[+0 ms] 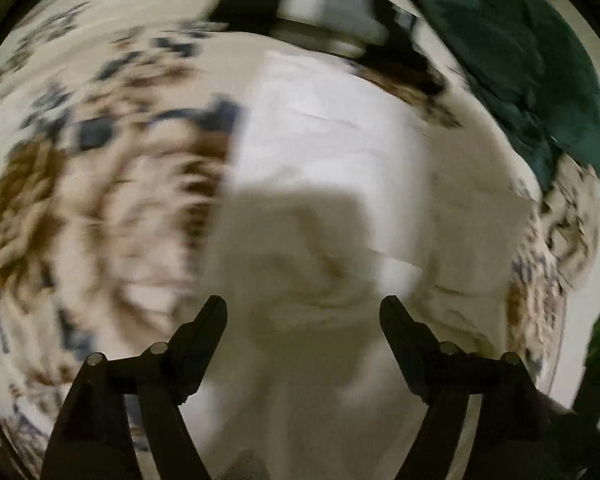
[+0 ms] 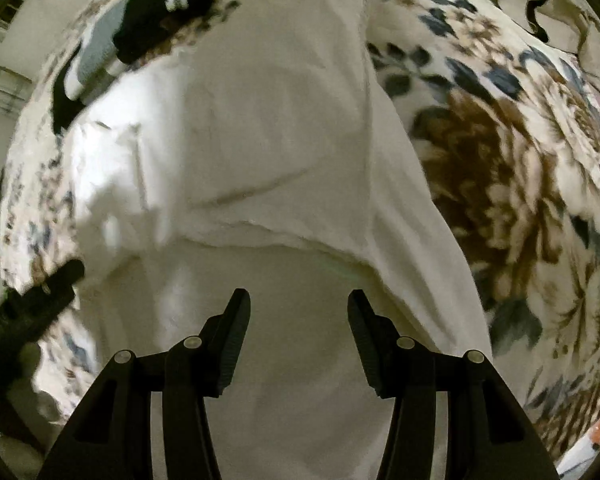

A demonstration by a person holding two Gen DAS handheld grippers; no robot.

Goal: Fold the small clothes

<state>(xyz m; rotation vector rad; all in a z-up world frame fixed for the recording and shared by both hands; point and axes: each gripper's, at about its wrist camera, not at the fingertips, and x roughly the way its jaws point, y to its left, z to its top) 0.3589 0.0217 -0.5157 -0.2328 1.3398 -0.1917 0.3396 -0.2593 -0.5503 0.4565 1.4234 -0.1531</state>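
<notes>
Floral blanket (image 2: 520,152) fills both views, blurred in left view. White garment (image 2: 260,140) lies flat on it, near end cut off by frame. Green cloth (image 1: 520,60) top right, partly cropped. Left gripper (image 1: 303,312) spread wide, empty; right gripper (image 2: 299,306) spread wide, empty, both over garment.

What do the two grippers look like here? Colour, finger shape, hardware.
The left gripper and right gripper look identical: matte black plastic, two tapered fingers on forked linkage arms, with round silver pivot pins at the joints. The right gripper's finger pads show fine ribbing. No cables, sleeves or printed markings are visible on either.
</notes>
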